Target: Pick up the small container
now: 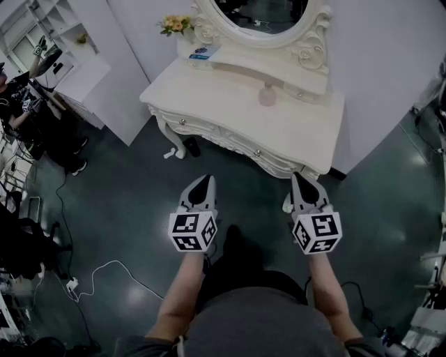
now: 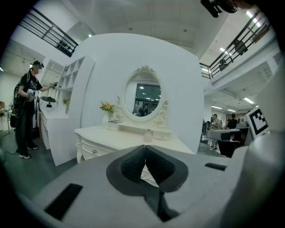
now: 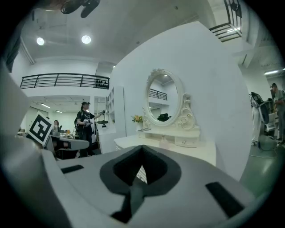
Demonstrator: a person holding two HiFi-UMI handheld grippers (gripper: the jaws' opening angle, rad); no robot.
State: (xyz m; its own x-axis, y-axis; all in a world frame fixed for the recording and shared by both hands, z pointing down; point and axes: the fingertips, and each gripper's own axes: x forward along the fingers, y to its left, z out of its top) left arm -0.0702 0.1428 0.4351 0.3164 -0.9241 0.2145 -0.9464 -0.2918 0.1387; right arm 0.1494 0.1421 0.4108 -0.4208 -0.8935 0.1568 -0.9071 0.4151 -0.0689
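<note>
A small pale pink container [image 1: 267, 94] stands on the white dressing table [image 1: 230, 104], just in front of the mirror's shelf. It shows small in the left gripper view [image 2: 148, 136] and in the right gripper view [image 3: 163, 141]. My left gripper [image 1: 204, 185] hangs over the dark floor in front of the table, jaws shut with nothing between them. My right gripper [image 1: 301, 183] is level with it, close to the table's front edge, also shut and empty. Both are well short of the container.
An oval mirror [image 1: 261, 15] in a carved frame tops the table, with a flower vase [image 1: 175, 26] at its far left. A white shelf unit [image 1: 77, 49] stands left, a person [image 1: 28, 104] beside it. Cables [image 1: 90, 275] lie on the floor.
</note>
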